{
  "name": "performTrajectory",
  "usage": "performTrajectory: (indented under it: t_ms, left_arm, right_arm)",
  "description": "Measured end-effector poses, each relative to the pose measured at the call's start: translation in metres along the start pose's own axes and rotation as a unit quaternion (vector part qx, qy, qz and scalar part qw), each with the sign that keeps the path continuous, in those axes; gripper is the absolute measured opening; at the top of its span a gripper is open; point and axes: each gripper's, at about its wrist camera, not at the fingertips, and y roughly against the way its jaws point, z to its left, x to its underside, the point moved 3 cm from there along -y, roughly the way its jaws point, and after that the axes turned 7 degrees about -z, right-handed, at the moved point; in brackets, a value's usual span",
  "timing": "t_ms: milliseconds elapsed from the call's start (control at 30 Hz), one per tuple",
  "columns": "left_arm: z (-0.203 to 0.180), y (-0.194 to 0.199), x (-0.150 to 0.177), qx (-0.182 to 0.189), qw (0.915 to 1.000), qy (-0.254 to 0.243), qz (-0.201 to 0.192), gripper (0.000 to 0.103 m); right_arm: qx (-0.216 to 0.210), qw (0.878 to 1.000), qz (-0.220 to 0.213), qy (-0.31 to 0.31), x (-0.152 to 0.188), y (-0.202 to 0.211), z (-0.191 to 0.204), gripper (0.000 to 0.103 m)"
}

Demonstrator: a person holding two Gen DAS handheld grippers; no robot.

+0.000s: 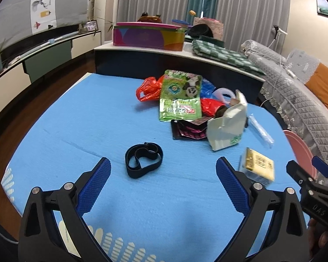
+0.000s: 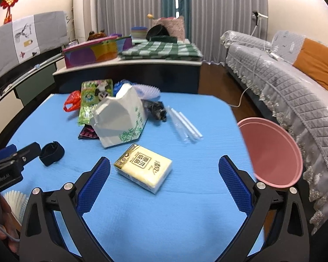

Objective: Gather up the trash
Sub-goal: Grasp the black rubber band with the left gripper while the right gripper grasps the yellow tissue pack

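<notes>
Both grippers hover with nothing held, trash not yet collected on the blue bench [image 2: 142, 218].

Our right gripper [image 2: 164, 172] has its jaws spread around the yellow tissue pack [image 2: 143, 167]; our left gripper [image 1: 163, 171], jaws also spread, faces the black band [image 1: 143, 159] left of that pack. The pink bin [image 2: 271, 152] leans off the bench edge right of the pack. We judge the slick pack may slip, or a hasty drop could miss the tilted bin.

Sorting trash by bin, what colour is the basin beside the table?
Pink basin, clearest in the right wrist view.
</notes>
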Motion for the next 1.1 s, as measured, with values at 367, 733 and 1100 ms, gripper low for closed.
performTrajectory:
  t_ms: [367,733,1100]
  left_arm:
    - [0.021,-0.046,0.009,-0.034,0.9984,0.013,0.042,0.093]
    - [0.025,-0.063,0.016,-0.051,0.9962,0.014,0.07,0.073]
    - [0.021,-0.061,0.016,-0.043,0.9962,0.005,0.076,0.025]
  right_arm:
    - [-0.022,0.997,0.073,0.004,0.019,-0.066,0.014,0.098]
    - [-0.023,0.995,0.096,0.02,0.021,-0.079,0.018,0.098]
    - [-0.024,0.995,0.092,0.015,0.019,-0.073,0.013,0.068]
